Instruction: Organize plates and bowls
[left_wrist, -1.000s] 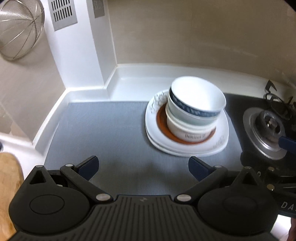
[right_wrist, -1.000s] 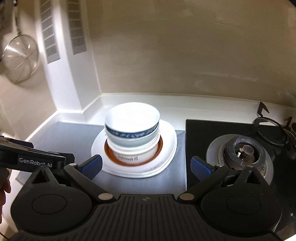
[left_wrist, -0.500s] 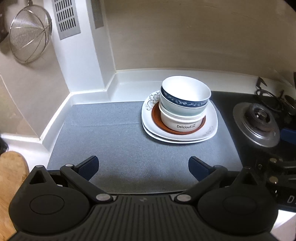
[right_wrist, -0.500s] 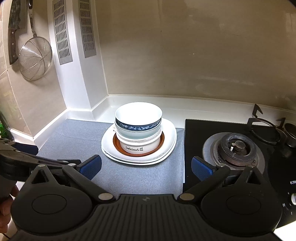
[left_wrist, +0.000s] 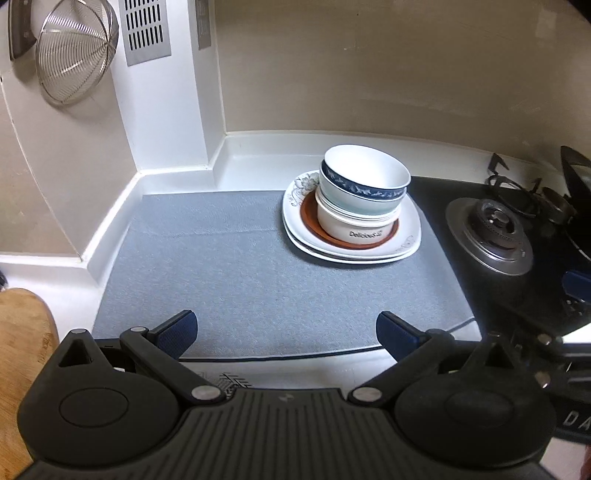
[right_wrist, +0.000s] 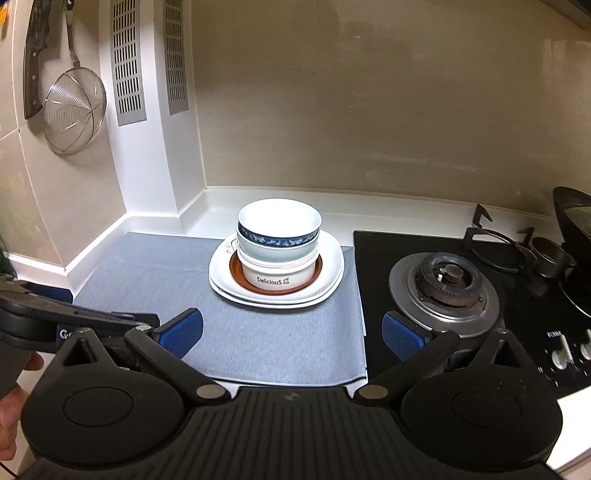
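A white ceramic bowl with a dark blue patterned band (left_wrist: 364, 181) is sitting uppermost in a stack, nested in a pale bowl under it, which is resting in a white straight-sided bowl printed with black lettering (left_wrist: 354, 228). That lowest bowl is standing on a round reddish-brown plate (left_wrist: 309, 218), and the brown plate is lying on two stacked white squarish plates with a grey floral print (left_wrist: 301, 186). The whole stack is resting on the far right part of a grey countertop mat (left_wrist: 236, 266), just beside a black gas hob with a metal burner (right_wrist: 445, 286).

Against the frames from a second ago, both cameras are sitting farther back and higher: the stack is appearing smaller, and more of the wall and the hanging wire-mesh strainer (right_wrist: 74, 110) is showing.

The lowest bowl is reading "Delicious". The white letters on the other gripper's body at the edge of each view are too cut off to read.

The left gripper (left_wrist: 286, 330) and the right gripper (right_wrist: 291, 332) are both hovering with jaws spread wide and gripping nothing, well short of the stack.
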